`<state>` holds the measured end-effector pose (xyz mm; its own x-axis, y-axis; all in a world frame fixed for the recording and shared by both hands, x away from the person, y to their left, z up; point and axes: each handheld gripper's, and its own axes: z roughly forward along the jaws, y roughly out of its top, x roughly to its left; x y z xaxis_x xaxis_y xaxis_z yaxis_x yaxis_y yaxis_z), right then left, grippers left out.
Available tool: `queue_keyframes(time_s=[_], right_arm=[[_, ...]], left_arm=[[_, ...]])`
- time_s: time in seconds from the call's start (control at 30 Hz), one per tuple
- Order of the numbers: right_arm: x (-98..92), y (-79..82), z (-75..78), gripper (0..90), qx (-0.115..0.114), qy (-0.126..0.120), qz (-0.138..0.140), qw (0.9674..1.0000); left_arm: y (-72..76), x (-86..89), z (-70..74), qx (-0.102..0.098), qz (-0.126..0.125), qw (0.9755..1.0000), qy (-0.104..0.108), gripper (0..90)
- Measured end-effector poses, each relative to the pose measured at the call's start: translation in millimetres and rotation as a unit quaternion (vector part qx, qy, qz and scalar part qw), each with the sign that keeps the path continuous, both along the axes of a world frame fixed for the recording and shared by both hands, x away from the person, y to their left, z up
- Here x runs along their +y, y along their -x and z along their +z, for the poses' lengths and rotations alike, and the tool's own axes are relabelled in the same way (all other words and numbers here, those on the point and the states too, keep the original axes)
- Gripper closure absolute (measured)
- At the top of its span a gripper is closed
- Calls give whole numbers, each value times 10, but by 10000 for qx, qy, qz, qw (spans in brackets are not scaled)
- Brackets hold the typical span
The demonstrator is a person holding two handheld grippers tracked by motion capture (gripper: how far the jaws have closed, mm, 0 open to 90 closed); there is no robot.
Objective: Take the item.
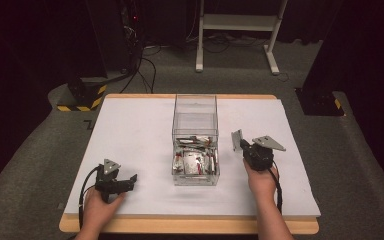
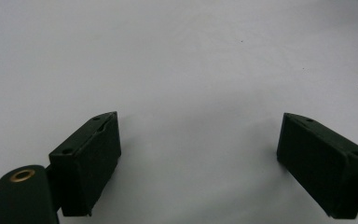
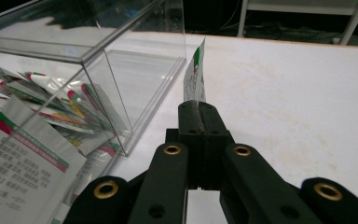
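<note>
The right gripper (image 3: 199, 109) has its jaws pinched tight on a single sachet (image 3: 195, 77) — a thin foil packet with a green and red stripe along its top, standing on edge above the jaw tips. From the high view the same packet (image 1: 237, 139) sticks up and to the left of the right gripper (image 1: 246, 148), which hangs just beside the clear box (image 1: 195, 102), on its right, over the white table (image 1: 130, 130). Gripping it by one edge leaves most of the packet free, which I'd guess is so it can be laid down flat or dropped cleanly without the jaws getting in the way.

The clear box holds the rest of the sachets (image 1: 194, 161), piled loosely toward its near end; through the wall in the right gripper view they lie fanned and overlapping (image 3: 51, 112). The far half of the box looks empty. Whether this one packet is going in or coming out I can't say from here — it is outside the wall at the moment.

The left gripper (image 1: 125, 181) sits low near the front left of the table, well apart from the box. Its jaws stand wide with nothing between them, just bare white table (image 2: 191, 70) ahead — it looks parked, kept out of the way while the other hand works
</note>
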<state>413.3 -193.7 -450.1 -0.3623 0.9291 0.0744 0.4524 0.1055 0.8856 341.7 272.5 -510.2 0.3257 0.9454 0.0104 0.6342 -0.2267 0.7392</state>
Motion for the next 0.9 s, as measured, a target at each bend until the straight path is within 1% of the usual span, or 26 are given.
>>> queue_keyframes(time_s=[0.23, 0.4, 0.47, 0.57, 0.7, 0.73, 0.9], right_arm=[[-7, -69, -103, 900, 258, 26, -11, 9997], [-24, -112, -156, 900, 354, 57, -93, 9993], [-42, -128, -170, 895, 354, 94, -129, 9992], [-87, -150, -188, 857, 408, 80, -260, 9988], [-165, -179, -220, 781, 497, 74, -427, 9978], [-189, -188, -229, 770, 540, 36, -461, 9975], [-281, -182, -226, 701, 564, 11, -657, 9962]], left_arm=[[0, 0, 0, 1, -1, 10000, 0, 137], [0, 0, 0, -1, 0, 10000, -2, 138], [0, 1, 0, -3, -4, 10000, -9, 137], [1, -1, 0, 2, 1, 10000, 5, 138], [0, 0, 0, -2, -2, 10000, -4, 137], [0, 0, 0, 0, 0, 10000, -1, 138], [0, 0, 0, -1, -2, 10000, -4, 138]])
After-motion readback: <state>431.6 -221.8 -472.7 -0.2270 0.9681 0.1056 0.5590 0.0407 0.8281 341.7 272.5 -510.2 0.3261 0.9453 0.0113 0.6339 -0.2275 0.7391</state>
